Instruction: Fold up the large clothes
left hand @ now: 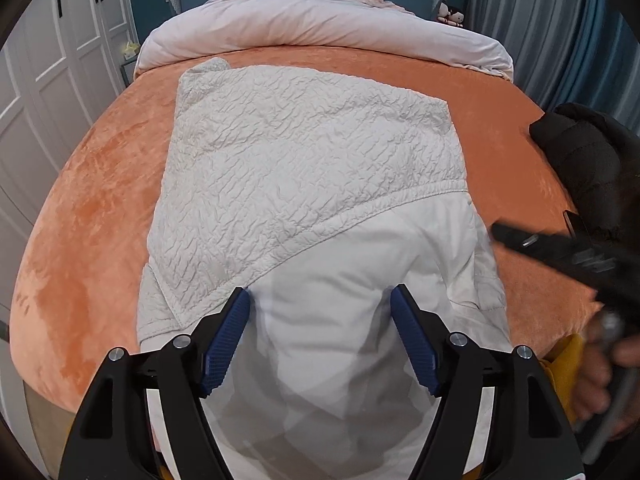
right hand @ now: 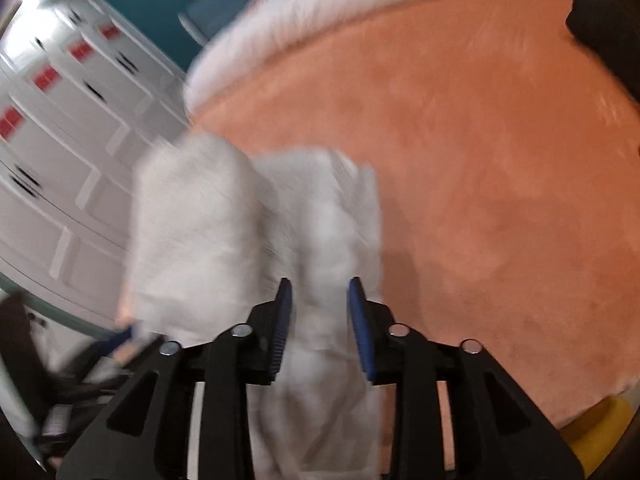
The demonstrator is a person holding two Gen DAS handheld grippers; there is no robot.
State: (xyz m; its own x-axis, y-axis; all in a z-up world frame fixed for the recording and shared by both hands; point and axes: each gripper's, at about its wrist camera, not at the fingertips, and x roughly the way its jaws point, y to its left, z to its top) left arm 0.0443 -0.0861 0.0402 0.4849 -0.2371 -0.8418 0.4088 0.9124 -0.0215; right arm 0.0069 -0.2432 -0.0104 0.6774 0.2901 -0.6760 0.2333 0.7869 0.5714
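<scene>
Lying flat on an orange plush bedspread (left hand: 100,208), one pale cream jacket (left hand: 304,168) fills the left wrist view: its upper panel is crinkled and quilted, ending in an elastic-gathered hem, while the nearer panel is smooth. The left gripper (left hand: 322,300) hangs over that smooth part, its two ribbed blue pads (left hand: 226,340) spread wide with nothing pinched between them. A rolled whitish duvet (left hand: 320,24) lies at the far end, one dark puffy garment (left hand: 580,152) sits at the bed's right edge, and the right gripper (left hand: 560,252) shows as a black blurred bar.

From the right wrist, everything is motion-smeared. The jacket (right hand: 224,220) appears bunched, a fold of it running between the right gripper's (right hand: 320,284) two blue pads (right hand: 360,320), which stand partly apart; whether they press the cloth I cannot tell. White panelled wardrobe doors (right hand: 60,152) stand left.
</scene>
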